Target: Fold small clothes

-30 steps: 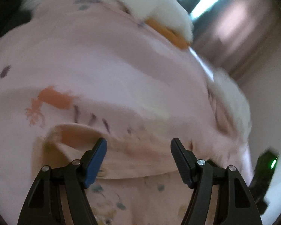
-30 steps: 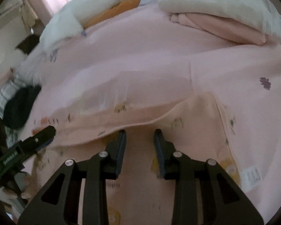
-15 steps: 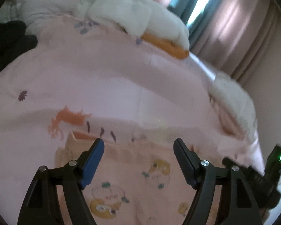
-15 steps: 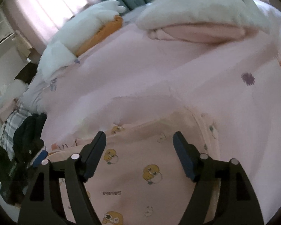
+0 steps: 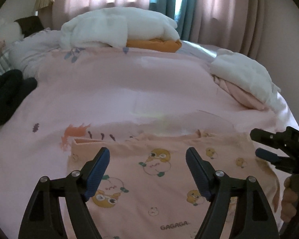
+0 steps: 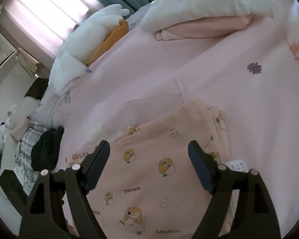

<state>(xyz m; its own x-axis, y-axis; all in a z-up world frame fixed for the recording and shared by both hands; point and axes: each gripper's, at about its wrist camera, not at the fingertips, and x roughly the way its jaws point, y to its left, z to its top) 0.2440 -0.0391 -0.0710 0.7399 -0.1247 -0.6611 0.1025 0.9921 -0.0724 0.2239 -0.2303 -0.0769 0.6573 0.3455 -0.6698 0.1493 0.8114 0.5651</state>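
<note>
Black cloth (image 5: 6,93): far left on the bed, well apart from the garment
Bed (image 5: 113,91): pink cover with small flower prints
White bedding (image 5: 117,27): piled at the far side over an orange piece (image 5: 155,44)
Left tongs (image 5: 147,160): jaws spread and opening, nothing between the pads, hanging over the garment's left half
Garment (image 5: 169,179): small peach piece printed with chicks and "GAGAGA", lying flat on the bed just below both tongs; its folded upper edge runs beyond the fingertips
Right tongs (image 6: 149,152): jaws wide and opening, gripping nothing, poised over the garment's right part; in the left view they show at the right edge, beside the garment's right border
Tag (image 6: 237,165): white label at the garment's right edge, by the right finger
Pillow (image 5: 243,75): white on pink, far right of the bed
</note>
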